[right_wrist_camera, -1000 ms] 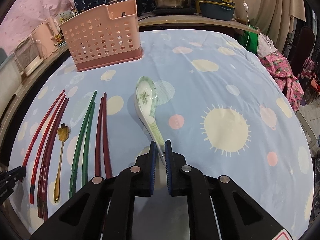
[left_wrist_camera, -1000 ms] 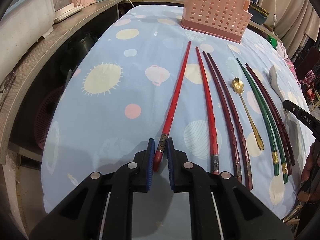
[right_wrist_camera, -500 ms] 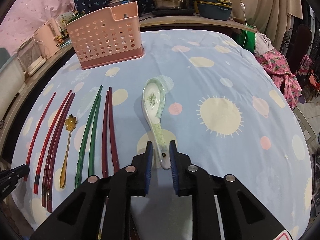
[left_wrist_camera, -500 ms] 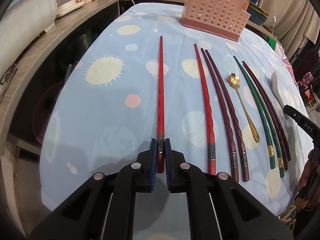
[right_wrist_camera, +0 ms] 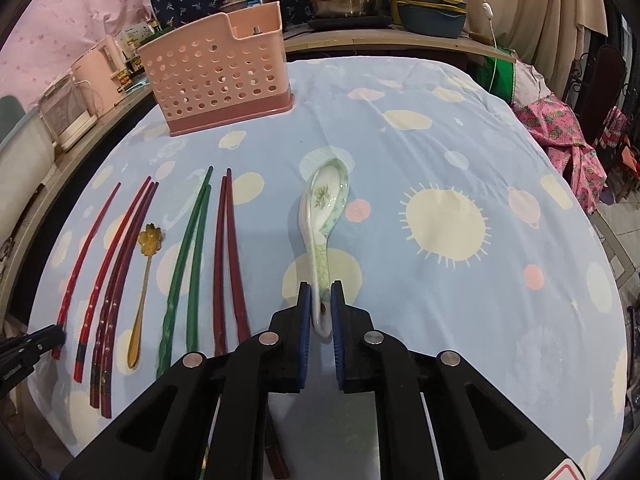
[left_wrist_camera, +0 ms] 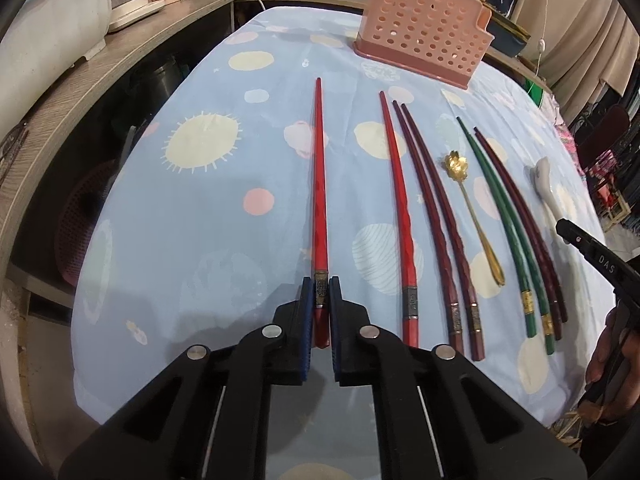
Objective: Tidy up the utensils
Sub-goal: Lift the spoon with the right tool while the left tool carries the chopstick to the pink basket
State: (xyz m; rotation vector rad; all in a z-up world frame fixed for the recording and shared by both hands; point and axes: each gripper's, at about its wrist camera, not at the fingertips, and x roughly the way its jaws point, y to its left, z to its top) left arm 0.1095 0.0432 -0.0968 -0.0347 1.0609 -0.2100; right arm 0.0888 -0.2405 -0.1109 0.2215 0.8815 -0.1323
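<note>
Progress: early stage. The pink perforated caddy [right_wrist_camera: 218,76] stands at the far end of the counter [right_wrist_camera: 440,152], and none of the laid-out utensils is in it. Something small shows inside its rear compartment, too small to identify. All utensils lie flat on the blue dotted cloth covering the counter.

Left gripper [left_wrist_camera: 321,300]: jaws narrow, blue pads clamped on the butt end of 1 bright red chopstick [left_wrist_camera: 319,168], which points toward the caddy. It lies apart from its mate, the second red chopstick [left_wrist_camera: 396,200], to its right.

Right gripper [right_wrist_camera: 321,304]: jaws closing to a narrow gap on the handle end of the ceramic soup spoon [right_wrist_camera: 325,216]; in the right wrist view the pads press on the handle. Bowl of spoon faces up, away from the gripper.

Untouched, in a row between the 2 grippers: 2 dark maroon chopsticks [left_wrist_camera: 432,200], gold teaspoon [left_wrist_camera: 472,208], 2 green chopsticks [right_wrist_camera: 192,240], 2 brown-red chopsticks [right_wrist_camera: 226,248].

Remaining, by judgement: every item still has to go to the caddy; 2 are gripped, 8 wait.

Materials and shapes:
- Chopsticks: long, tapered, glossy lacquer finish; twisted facets near the thick end, metal bands on the red, maroon and green ones. Likely slippery.
- Teaspoon: thin metal stem, flower-shaped bowl.
- Soup spoon: white glazed ceramic, green floral print, deep bowl, curved handle. Hard and smooth.
- Caddy: rigid plastic, round holes, darker base tray.
- Cloth: soft, slightly wrinkled.
</note>
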